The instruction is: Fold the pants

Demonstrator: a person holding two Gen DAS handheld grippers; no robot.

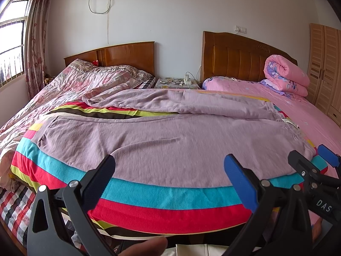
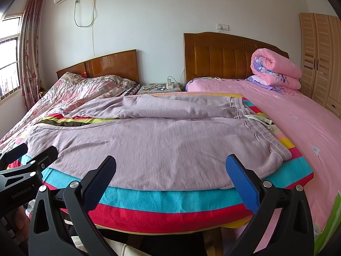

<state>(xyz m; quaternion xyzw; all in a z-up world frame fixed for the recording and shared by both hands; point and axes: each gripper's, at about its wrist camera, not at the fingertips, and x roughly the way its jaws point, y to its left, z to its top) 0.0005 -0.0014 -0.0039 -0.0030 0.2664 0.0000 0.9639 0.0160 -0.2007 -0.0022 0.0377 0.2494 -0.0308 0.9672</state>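
Pants [image 1: 170, 132], mauve and soft, lie spread flat on a striped blanket [image 1: 149, 194] over the bed, just ahead of both sets of jaws. The left gripper [image 1: 170, 181] has its jaws spread wide with nothing between them, hovering at the near edge of the fabric; the lower hem lies off to their left. The right gripper [image 2: 170, 181] likewise stands wide open and holds nothing, the waistband [image 2: 266, 132] with its drawstring lying ahead and to the right of its jaws. Beyond the pants, a rolled pink quilt [image 2: 277, 72] rests by the headboard.
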